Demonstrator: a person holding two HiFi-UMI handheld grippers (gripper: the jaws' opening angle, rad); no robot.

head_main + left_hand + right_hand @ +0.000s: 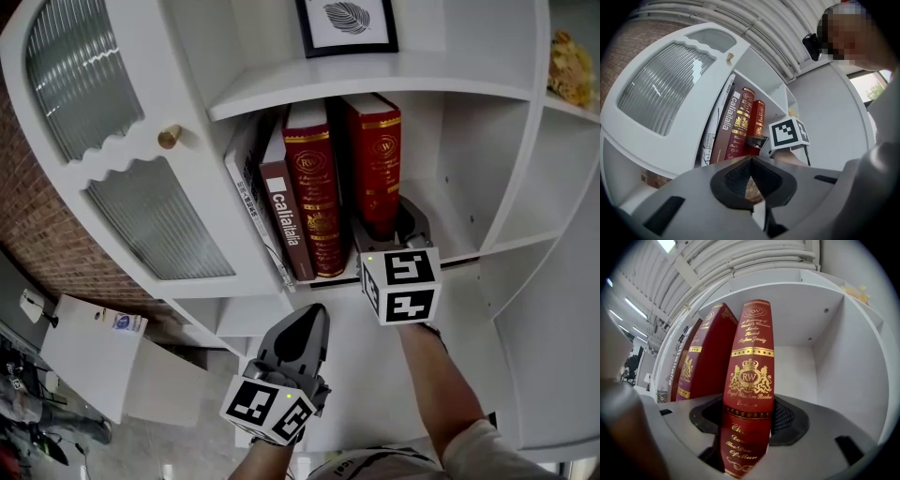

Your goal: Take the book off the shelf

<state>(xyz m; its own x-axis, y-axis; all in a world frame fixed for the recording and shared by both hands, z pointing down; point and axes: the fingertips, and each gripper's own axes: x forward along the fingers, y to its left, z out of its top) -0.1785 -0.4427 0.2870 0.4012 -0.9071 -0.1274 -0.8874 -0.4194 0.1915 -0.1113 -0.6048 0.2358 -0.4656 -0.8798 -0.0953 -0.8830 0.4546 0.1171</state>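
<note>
Book [373, 155]: red, upright on shelf [461, 242], rightmost of row [309, 202]. Right gripper [392, 228]: jaws pinching its spine low, likely for pulling it out. Left gripper [309, 323]: jaws pressed together, empty, parked below the shelf, apparently in reserve.

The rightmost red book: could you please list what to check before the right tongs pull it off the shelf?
1. Red book between the right tongs: ok.
2. Pads against both covers: looks ok; firmness cannot tell.
3. Book upright on the shelf: ok.
4. Second red book free of it, so that it will not drag along: cannot tell.
5. Left tongs shut, empty, below the shelf and out of the pull path: ok.
</note>
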